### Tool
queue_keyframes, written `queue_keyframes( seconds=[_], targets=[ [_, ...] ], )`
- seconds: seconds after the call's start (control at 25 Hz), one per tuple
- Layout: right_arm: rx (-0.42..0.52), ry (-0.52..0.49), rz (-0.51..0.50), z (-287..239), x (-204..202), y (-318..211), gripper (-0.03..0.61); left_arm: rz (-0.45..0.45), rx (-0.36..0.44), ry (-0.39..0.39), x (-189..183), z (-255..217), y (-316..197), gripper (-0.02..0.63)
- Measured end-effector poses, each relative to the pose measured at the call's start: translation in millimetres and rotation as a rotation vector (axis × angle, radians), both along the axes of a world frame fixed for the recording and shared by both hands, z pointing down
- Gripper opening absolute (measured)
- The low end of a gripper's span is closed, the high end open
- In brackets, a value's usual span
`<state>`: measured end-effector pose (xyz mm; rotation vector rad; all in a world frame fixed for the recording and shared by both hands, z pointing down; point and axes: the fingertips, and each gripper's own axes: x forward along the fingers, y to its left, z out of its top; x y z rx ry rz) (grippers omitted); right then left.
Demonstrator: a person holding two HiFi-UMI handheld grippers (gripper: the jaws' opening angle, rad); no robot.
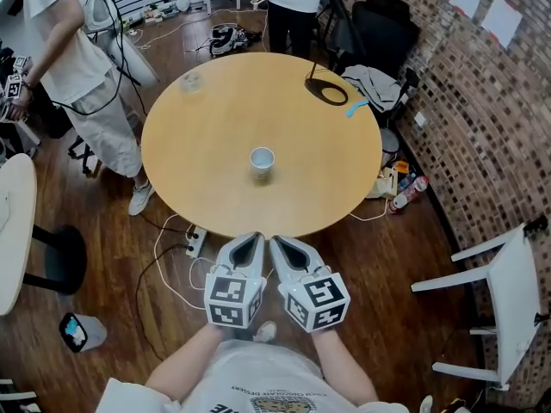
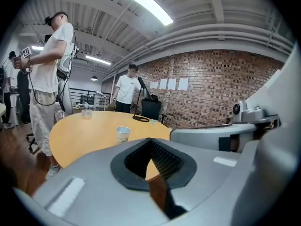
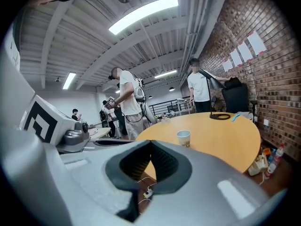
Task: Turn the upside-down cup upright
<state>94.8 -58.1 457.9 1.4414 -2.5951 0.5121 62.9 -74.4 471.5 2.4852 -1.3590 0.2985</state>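
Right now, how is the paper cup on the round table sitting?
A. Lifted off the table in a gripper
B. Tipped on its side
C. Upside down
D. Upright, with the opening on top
D: the cup stands alone on the table, and the head view looks down into its open mouth.

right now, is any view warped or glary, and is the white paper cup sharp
Head view: even light, white paper cup sharp. Left gripper view: fisheye bend, long ceiling strip light blown out. Right gripper view: same bend, dark corners.

A brick wall (image 1: 482, 101) borders the wooden floor (image 1: 387, 265), round table (image 1: 215, 162) and white chair (image 1: 512, 291)
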Motion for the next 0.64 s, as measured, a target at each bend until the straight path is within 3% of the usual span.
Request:
queue_keyframes(
  seconds=[0.64],
  targets=[
    [0.013, 0.009, -0.021, -10, -12, 39, 0.003, -0.030, 0.031, -0.013, -14, -11, 45, 0.006]
  ],
)
